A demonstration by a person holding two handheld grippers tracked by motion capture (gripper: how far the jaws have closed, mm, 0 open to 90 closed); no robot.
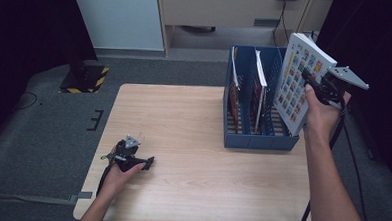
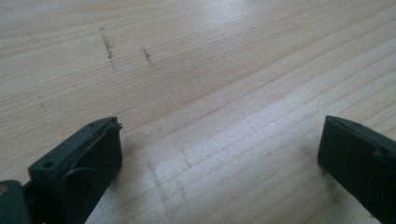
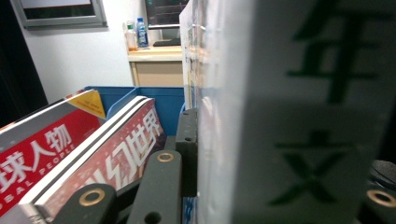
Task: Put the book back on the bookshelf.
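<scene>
My right gripper [image 1: 311, 84] is shut on a white book [image 1: 299, 85] with a grid of small coloured pictures on its cover, held upright over the right end of the blue file rack [image 1: 255, 139]. Up close the white book [image 3: 280, 116] stands edge-on between the jaws, green characters on its spine. Two magazines [image 1: 259, 88] stand in the rack's left compartments; their red covers [image 3: 88, 158] lean to the left in the right gripper view. My left gripper [image 1: 149, 162] rests open on the wooden table [image 1: 183, 120] near its front left corner, nothing between its jaws [image 2: 219, 154].
The table's front and middle are bare wood [image 2: 187, 56]. Beyond the table lie grey carpet, a black and yellow striped base [image 1: 87, 80] at the back left, and a pale cabinet [image 1: 228, 9]. A cable [image 1: 354, 162] trails down at the right.
</scene>
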